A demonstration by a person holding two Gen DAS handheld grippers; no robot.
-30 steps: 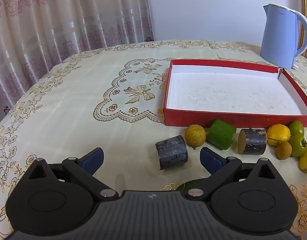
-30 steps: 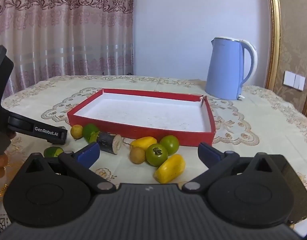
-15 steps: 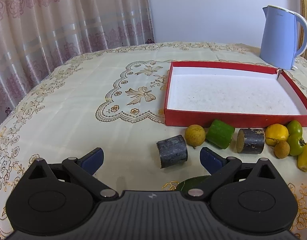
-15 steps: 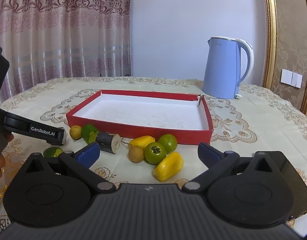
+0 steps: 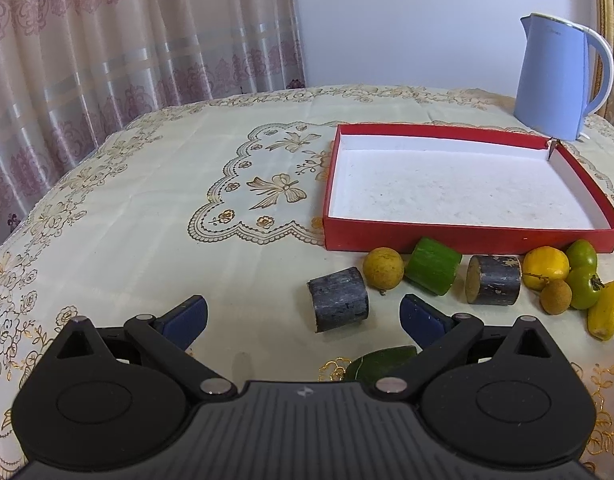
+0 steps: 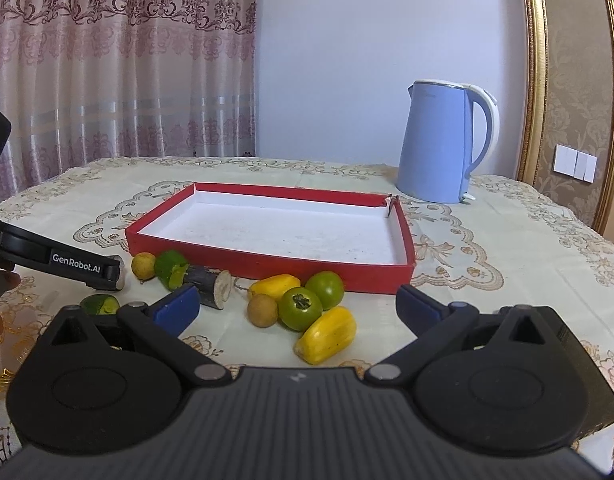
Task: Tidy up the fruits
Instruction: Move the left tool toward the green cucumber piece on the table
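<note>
Both grippers hang above the table [image 5: 147, 208] with their jaws spread wide and nothing between them. The left gripper [image 5: 303, 316] faces a dark cane piece [image 5: 338, 298] lying just ahead of its fingers, and a green slice [image 5: 381, 362] lies on the cloth close under its right finger. Compared with a second ago, the left view has drawn back and risen a little: the fruit row sits slightly farther off and more of the kettle [image 5: 555, 80] and cloth shows. The red tray [image 5: 467, 236] holds no fruit; all the fruit lies along its near wall. From left to right in the left view come a yellow lime [image 5: 383, 269], a green chunk [image 5: 433, 266], a second cane piece [image 5: 494, 285], a yellow fruit [image 5: 546, 267], a small brown longan [image 5: 556, 302], two green tomatoes [image 5: 585, 288] touching each other, and a yellow piece [image 5: 606, 316] at the right end. The right gripper [image 6: 297, 304] looks over the same cluster, with the longan, tomatoes and yellow piece between its fingers' lines of sight but lower, on the table. Its view has also lifted since the earlier frame, so the tray and kettle appear lower. The left gripper's finger shows at the left edge there, near the lime.
</note>
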